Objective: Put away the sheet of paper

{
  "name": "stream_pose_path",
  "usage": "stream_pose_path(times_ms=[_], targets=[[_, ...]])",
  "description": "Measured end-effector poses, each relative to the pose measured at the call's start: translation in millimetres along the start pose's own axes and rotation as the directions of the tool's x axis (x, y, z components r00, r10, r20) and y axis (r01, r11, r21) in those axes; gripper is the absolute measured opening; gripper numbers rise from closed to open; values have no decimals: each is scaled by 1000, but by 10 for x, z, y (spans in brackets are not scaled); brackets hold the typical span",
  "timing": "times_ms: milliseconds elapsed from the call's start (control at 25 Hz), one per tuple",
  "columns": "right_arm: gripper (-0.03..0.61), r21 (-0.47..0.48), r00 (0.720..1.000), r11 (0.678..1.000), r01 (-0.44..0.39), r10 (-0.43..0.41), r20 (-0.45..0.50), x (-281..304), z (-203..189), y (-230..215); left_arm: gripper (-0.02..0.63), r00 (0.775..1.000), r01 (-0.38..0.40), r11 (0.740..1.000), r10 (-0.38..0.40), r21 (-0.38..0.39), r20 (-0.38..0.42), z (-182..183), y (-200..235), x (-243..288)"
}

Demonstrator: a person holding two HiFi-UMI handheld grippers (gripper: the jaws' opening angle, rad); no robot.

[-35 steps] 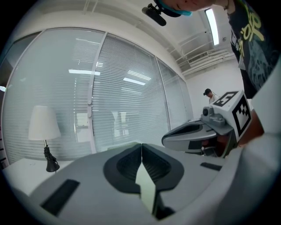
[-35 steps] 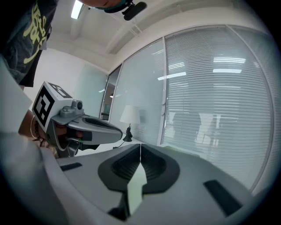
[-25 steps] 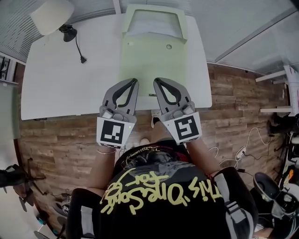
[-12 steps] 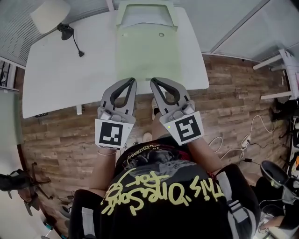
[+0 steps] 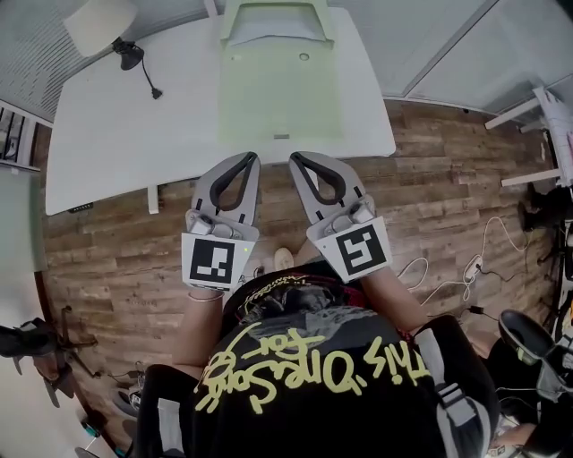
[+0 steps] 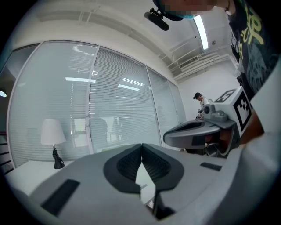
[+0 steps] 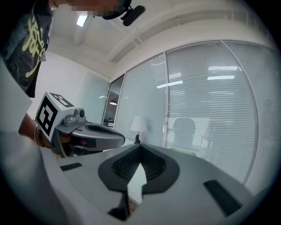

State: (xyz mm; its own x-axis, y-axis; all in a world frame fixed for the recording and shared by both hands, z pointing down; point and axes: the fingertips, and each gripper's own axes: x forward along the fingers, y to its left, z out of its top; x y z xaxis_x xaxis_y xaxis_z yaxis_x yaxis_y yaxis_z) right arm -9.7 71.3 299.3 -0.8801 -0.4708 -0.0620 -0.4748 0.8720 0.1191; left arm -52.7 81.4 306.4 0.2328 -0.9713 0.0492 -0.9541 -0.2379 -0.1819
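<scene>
A pale green folder [image 5: 280, 94] with a round snap lies flat on the white table [image 5: 134, 134]. White paper [image 5: 271, 27] shows in its open far end. In the head view both grippers hover side by side off the table's near edge, above the wooden floor. My left gripper [image 5: 254, 157] is shut and empty, as is my right gripper [image 5: 294, 158]. The left gripper view shows its jaws [image 6: 141, 146] pressed together, pointing level. The right gripper view shows the same of its jaws [image 7: 140, 146]. Neither touches the folder.
A white lamp [image 5: 100, 25] with a black base and a trailing cord stands at the table's far left corner. Glass walls with blinds rise behind the table. Cables and chair bases lie on the wooden floor [image 5: 448, 197] to the right and left.
Both grippers have drawn back from the folder's near edge and off the table, toward the person's body. Their jaws stayed shut throughout.
</scene>
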Motion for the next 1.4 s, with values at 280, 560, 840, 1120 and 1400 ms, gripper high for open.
stream_pose_path(times_ms=[280,560,840,1120,1400], targets=[[8,34,999,999,-26,27,-21,-101,10,-23,8,1000,-2,999,2,-33,-8,44,-104,42],[8,71,1000,997,-6,8,-22,-170,107,-165,8,1000,1,998,-2,-57,-16,65,-154,95],[8,45,1000,999,10,-9,-24,-228,99,-92,9,999,34,998,-33,-47,18,142,-257,34],[7,43,1000,999,22,-21,-8,-272,150,8,9,999,38,998,-37,-48,21,147,-239,-77],[8,-2,999,999,32,-32,-6,-277,177,71,8,998,53,998,-51,-43,38,186,-247,-116]])
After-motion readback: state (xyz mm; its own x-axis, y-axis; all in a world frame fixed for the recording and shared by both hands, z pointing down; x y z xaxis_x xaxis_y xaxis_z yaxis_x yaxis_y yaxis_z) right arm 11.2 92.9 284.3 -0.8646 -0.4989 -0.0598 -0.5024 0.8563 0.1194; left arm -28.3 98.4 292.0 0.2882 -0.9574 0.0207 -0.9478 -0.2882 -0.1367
